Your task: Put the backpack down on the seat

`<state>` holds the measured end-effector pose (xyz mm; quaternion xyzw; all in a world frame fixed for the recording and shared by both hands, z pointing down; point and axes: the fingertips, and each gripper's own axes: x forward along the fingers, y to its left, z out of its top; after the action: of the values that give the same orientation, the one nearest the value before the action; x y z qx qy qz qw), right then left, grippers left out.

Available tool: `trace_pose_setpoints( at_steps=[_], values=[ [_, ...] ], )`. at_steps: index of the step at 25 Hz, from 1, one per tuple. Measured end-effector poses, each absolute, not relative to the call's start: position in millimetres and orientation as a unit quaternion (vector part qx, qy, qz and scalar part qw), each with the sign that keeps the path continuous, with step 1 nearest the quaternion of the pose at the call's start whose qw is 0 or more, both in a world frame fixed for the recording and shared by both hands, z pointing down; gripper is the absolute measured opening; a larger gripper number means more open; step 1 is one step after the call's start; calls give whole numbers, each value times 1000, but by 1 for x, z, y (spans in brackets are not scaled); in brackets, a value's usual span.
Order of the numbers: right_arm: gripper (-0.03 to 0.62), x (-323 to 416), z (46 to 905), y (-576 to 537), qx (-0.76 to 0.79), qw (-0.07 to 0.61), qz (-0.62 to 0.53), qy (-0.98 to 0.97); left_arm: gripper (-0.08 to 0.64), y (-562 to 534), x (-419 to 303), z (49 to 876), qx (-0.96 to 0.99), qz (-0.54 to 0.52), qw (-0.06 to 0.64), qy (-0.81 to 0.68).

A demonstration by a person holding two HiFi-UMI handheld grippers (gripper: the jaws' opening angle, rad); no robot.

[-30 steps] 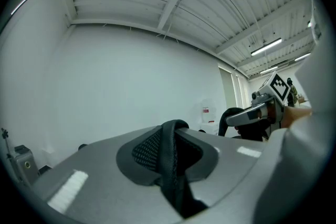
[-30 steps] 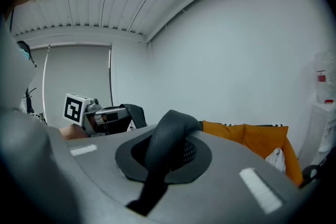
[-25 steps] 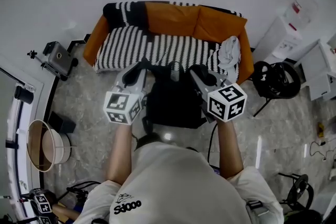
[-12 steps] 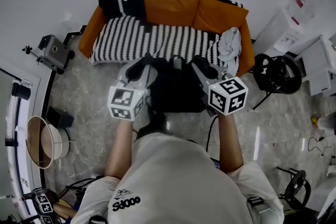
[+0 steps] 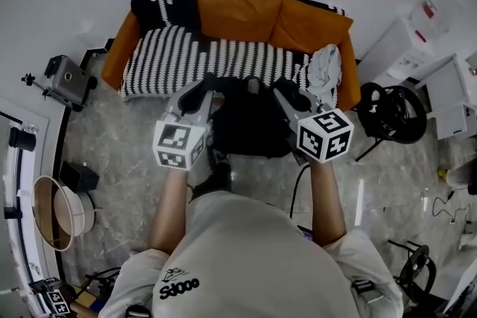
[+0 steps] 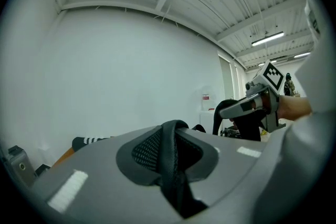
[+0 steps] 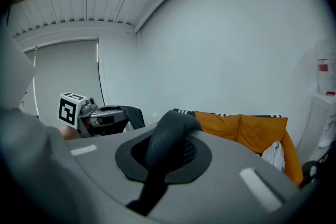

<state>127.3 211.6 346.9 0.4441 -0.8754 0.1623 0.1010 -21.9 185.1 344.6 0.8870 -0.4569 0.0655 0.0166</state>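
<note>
A black backpack (image 5: 250, 123) hangs between my two grippers, just in front of the sofa. The sofa's seat (image 5: 216, 59) has a black-and-white striped cover, with orange cushions (image 5: 276, 15) behind. My left gripper (image 5: 209, 83) is shut on a black mesh strap (image 6: 169, 165) that runs up between its jaws. My right gripper (image 5: 280, 89) is shut on the other strap (image 7: 165, 147). The left gripper view shows the right gripper (image 6: 257, 105) across from it. From the right gripper view I see the left gripper (image 7: 86, 113) and the sofa's orange cushions (image 7: 247, 131).
A white crumpled cloth (image 5: 326, 71) lies at the sofa's right end. A camera on a stand (image 5: 63, 78) is left of the sofa, and a round tub (image 5: 52, 208) lies near left. A black wheel-like frame (image 5: 391, 112) and white boxes (image 5: 406, 41) stand at the right.
The backpack and both grippers have come a little closer to the sofa's front edge. Both grips on the straps are unchanged.
</note>
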Motion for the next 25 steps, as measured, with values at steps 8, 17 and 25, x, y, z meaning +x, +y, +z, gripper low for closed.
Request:
trace_pose_setpoints(
  at_steps=[8, 17, 25],
  values=[
    [3, 124, 349, 138, 444, 115, 177, -871, 49, 105, -18, 348, 894, 56, 43, -443],
    [3, 118, 354, 66, 455, 119, 191, -862, 49, 28, -22, 353, 897, 65, 51, -434],
    [3, 111, 354, -2, 459, 119, 196, -858, 49, -41, -29, 354, 898, 74, 54, -430]
  ],
)
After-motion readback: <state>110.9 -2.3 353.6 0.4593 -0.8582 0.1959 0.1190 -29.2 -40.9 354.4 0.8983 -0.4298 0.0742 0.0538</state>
